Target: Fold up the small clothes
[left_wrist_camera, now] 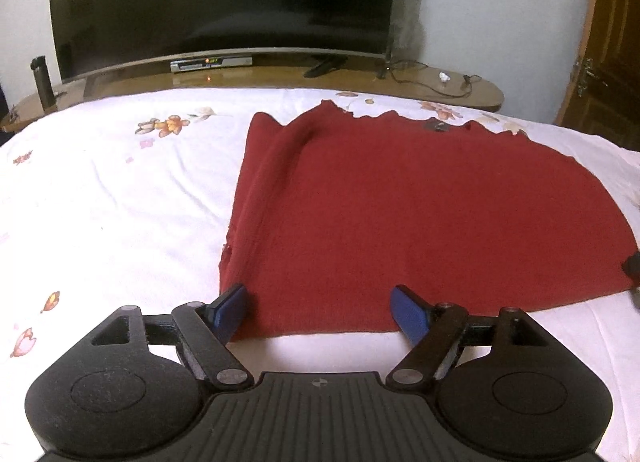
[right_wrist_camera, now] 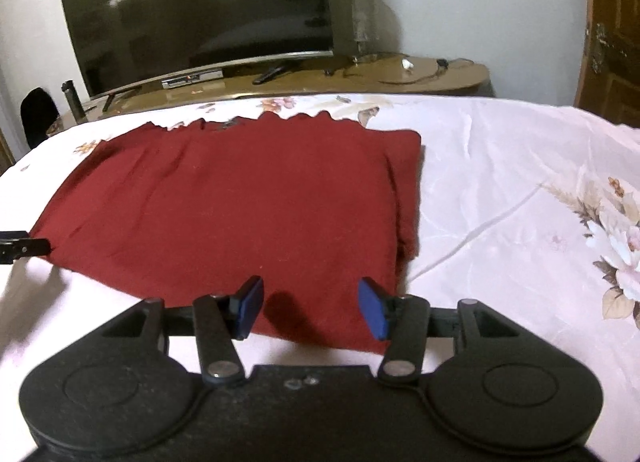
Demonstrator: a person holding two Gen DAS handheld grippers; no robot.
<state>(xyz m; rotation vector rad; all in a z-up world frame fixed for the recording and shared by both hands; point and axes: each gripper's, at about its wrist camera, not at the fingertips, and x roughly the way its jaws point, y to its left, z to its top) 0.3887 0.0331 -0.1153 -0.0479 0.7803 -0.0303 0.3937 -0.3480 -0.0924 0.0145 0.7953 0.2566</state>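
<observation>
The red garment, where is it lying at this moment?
The red garment lies flat on the white floral bedsheet, in front of the television. In both wrist views its near edge lies just ahead of the open left gripper and right gripper.

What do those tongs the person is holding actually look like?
Both look alike. The left tongs and the right tongs each have a black plastic body with two round discs, black link arms joined by silver pins, and two fingers tipped with blue pads. The left body is ribbed on top. No hands or sleeves show.

Red garment [left_wrist_camera: 420, 213] cut off right.
</observation>
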